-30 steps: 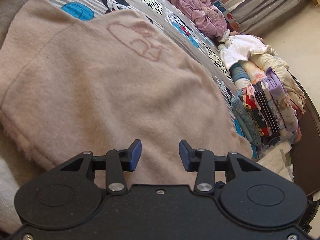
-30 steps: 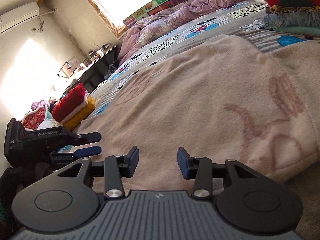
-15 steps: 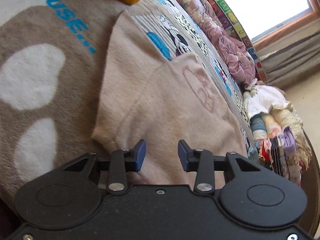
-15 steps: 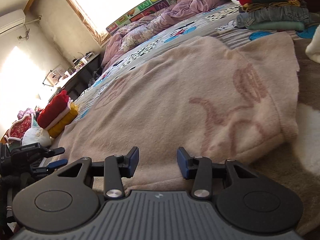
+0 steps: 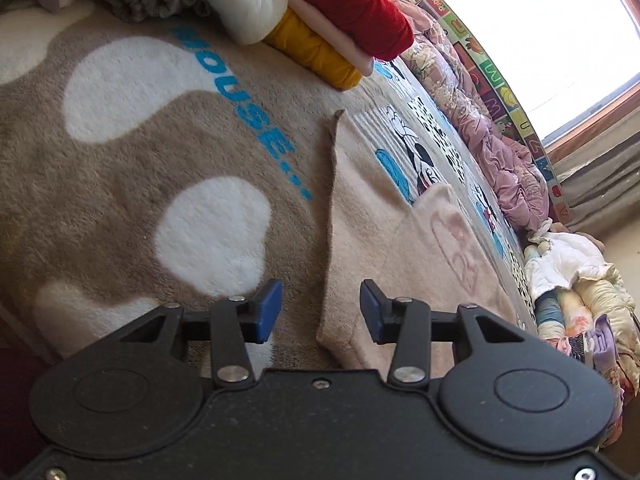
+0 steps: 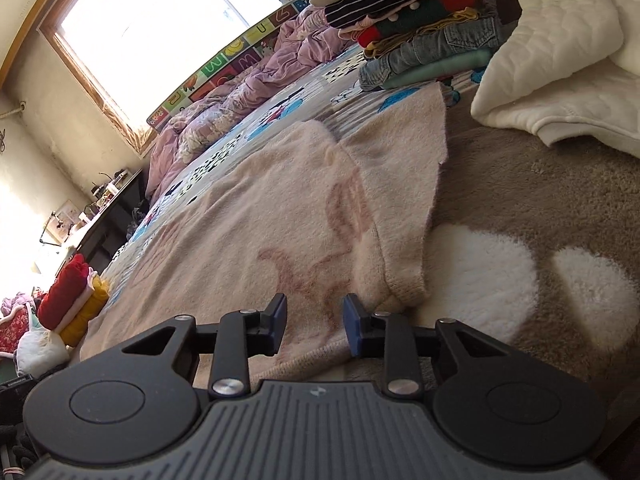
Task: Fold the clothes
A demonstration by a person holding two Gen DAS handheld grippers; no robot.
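A pale pink fuzzy sweater [image 5: 404, 256] [image 6: 280, 216] with a faded pink drawing lies flat on the bed, on a brown blanket [image 5: 132, 168] with white blobs and blue letters. My left gripper [image 5: 320, 312] is open; the sweater's near left corner lies between its blue pads. The short sleeve [image 6: 404, 168] spreads out to the right in the right wrist view. My right gripper [image 6: 314, 326] is open just above the sweater's near hem, a little left of its right corner. Neither gripper holds cloth.
A folded red, pink and yellow stack [image 5: 340, 28] [image 6: 76, 300] with a white bundle sits to the left. A tall pile of folded clothes [image 6: 416, 24] [image 5: 580, 320] and a white quilted cloth [image 6: 560, 60] lie to the right. A crumpled purple quilt [image 6: 248, 100] lines the window side.
Both grippers have swung outward: the left toward the sweater's left corner, the right toward its right corner. The right jaws have narrowed slightly. The sweater has not moved.
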